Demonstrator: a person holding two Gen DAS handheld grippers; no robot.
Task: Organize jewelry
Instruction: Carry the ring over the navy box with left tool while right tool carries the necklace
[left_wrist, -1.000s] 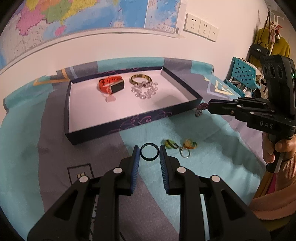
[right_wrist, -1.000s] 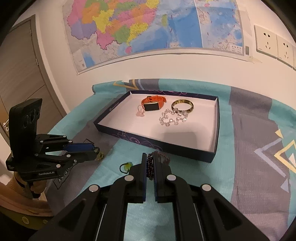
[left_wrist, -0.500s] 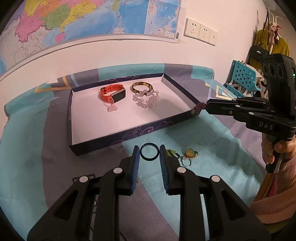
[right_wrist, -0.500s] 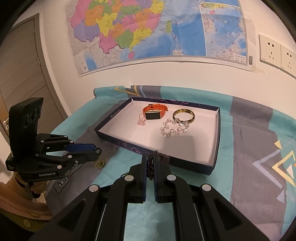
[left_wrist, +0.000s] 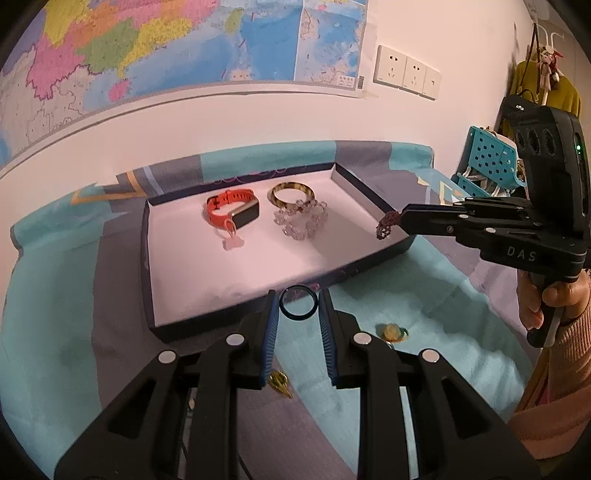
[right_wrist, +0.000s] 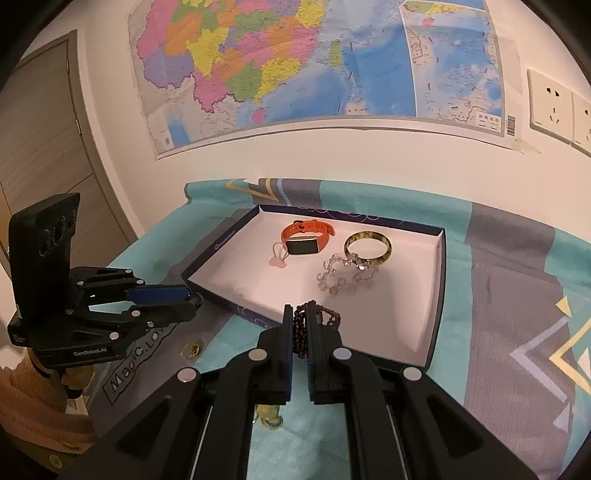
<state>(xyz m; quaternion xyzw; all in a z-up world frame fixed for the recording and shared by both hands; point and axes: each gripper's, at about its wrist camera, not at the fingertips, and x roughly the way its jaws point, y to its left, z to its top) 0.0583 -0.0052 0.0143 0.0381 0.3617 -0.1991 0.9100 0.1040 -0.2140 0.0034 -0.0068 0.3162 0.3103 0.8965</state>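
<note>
Ring (left_wrist: 298, 305) between left tool (left_wrist: 295, 314) tips, beads (right_wrist: 300, 332) pinched in right tool (right_wrist: 298, 325)

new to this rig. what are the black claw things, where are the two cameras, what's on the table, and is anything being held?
No robot: a person holds a two-finger gripper in each hand, and each gripper carries a fisheye camera looking along its fingers. One picture is from the left gripper, the other from the right gripper; each also sees the other.

A dark tray on a patterned cloth holds an orange watch, a gold bangle and a clear bead bracelet. Small trinkets lie loose on the cloth.

The left gripper clamps a black ring. The right is shut on a dark bead bracelet.
</note>
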